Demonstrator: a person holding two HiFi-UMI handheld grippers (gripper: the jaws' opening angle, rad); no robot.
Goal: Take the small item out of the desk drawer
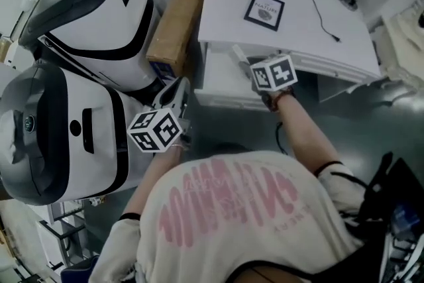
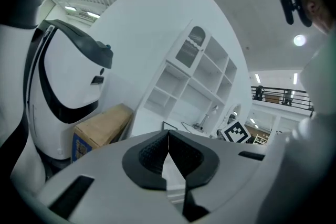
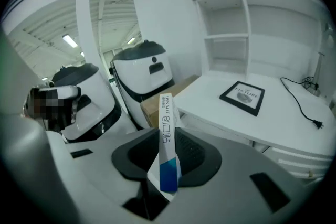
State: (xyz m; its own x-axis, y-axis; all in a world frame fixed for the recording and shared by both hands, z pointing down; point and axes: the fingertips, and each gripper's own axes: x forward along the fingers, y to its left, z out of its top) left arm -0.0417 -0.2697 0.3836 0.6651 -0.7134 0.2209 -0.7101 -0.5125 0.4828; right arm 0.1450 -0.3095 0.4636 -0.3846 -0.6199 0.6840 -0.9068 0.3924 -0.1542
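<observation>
My right gripper (image 1: 250,67) is shut on a thin white-and-blue box (image 1: 240,56), held just above the open desk drawer (image 1: 222,76). In the right gripper view the small box (image 3: 167,139) stands upright between the dark pads (image 3: 195,152), its printed edge facing the camera. My left gripper (image 1: 175,95) hangs lower left of the drawer, away from the desk. Its jaws meet at the tips in the left gripper view (image 2: 168,139), with nothing between them. The inside of the drawer is mostly hidden by the right gripper.
The white desk (image 1: 298,16) carries a black-framed picture (image 1: 264,10) and a black cable (image 1: 322,6). A cardboard box (image 1: 175,20) leans at its left side. Two large white-and-black machines (image 1: 99,16) (image 1: 59,136) stand to the left. White shelves (image 3: 231,29) rise behind the desk.
</observation>
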